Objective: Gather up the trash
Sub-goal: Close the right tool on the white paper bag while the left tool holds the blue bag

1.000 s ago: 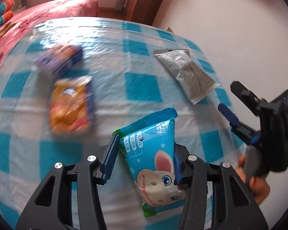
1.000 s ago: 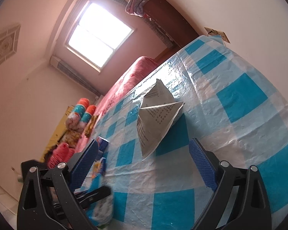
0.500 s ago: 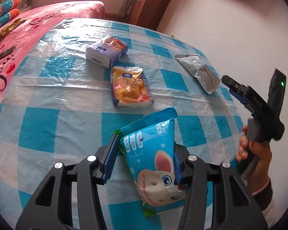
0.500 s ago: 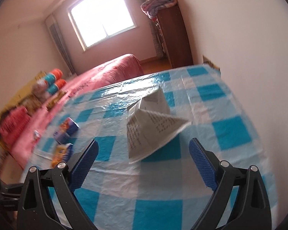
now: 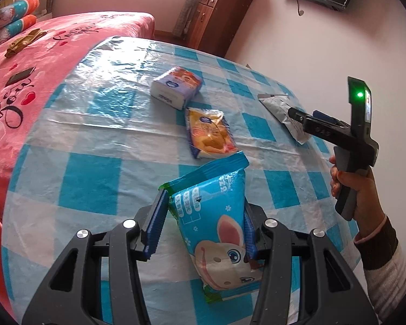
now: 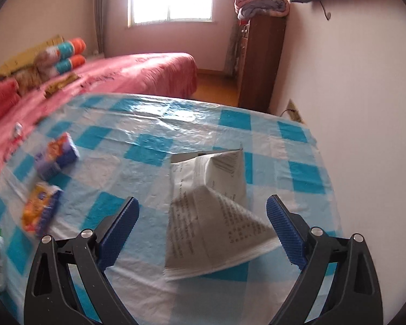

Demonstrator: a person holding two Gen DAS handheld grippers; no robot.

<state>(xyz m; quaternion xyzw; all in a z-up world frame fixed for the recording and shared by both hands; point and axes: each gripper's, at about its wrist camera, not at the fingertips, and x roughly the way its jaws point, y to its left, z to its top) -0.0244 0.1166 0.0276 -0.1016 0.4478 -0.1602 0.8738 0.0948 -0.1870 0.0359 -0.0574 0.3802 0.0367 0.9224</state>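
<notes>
Gripping a blue snack bag w/ rabbit print, the left gripper has its pads pressed on both sides of the bag, which is lifted clear of the worktop, prob. so it can be carried off as trash. Right gripper is spread wide, nothing held, aimed down at a grey printed packet lying near the worktop's right edge by the wall; the packet sits between the open fingers but the pads aren't pressing it, looks like lining up for the next grab. A yellow snack pack and a tissue pack lie toward the middle of the worktop, just beside each other, not yet collected. Judgement: one item secured, packet next, two more left after that.
</notes>
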